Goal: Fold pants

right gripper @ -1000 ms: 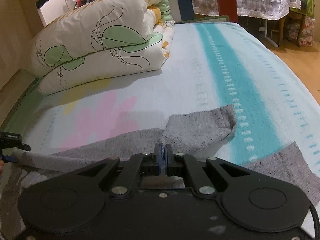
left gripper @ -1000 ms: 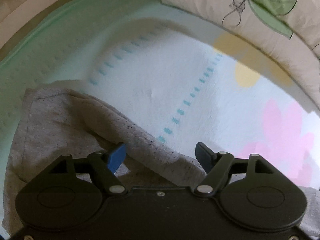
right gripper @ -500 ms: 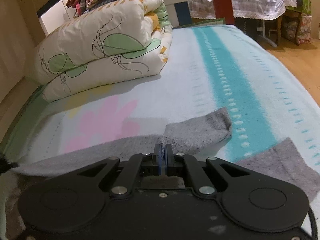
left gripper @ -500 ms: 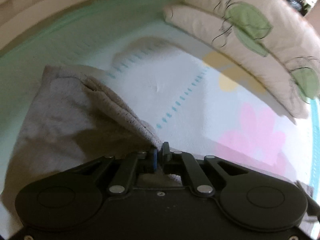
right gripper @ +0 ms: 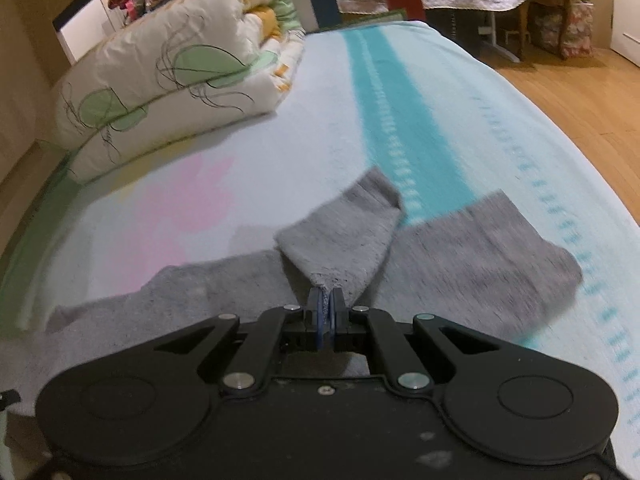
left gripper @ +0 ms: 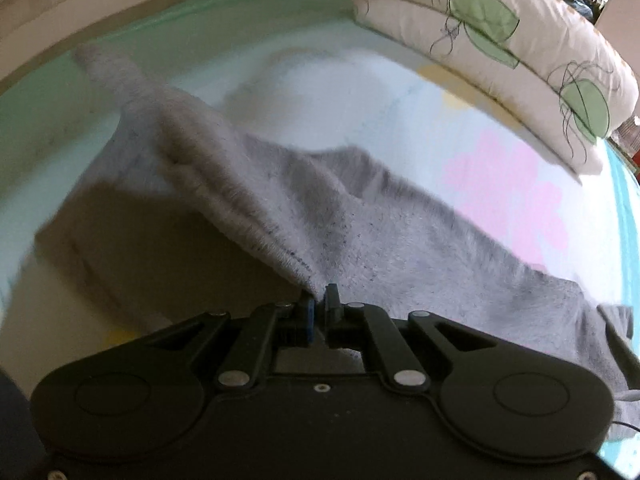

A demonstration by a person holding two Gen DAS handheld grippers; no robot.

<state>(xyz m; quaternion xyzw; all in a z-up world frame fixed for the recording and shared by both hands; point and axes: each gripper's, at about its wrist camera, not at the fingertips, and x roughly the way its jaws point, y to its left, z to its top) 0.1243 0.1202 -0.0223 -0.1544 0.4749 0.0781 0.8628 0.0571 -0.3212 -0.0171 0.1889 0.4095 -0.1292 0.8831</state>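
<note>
progress: early, judging by the layout; my grey sweatpants (right gripper: pixel 480 248) are only part-lifted and no finished fold shows yet
done: both grips look set, one fabric edge pinched in each tool
left to do: carry the lifted edges over, lay them flat, then probably another fold or two
pants location: lower half of both views, on the bed sheet (right gripper: pixel 360 120), one leg spread at lower right of the right wrist view, a raised flap in the centre
left gripper (left gripper: pixel 319 300): jaws together, clamped on a seamed edge of the pants, cloth tenting up toward upper left, blurry
right gripper (right gripper: pixel 327 300): jaws together, clamped on the tip of the raised flap
bedding: folded comforter (right gripper: pixel 172 80) at upper left, well apart from the pants
</note>
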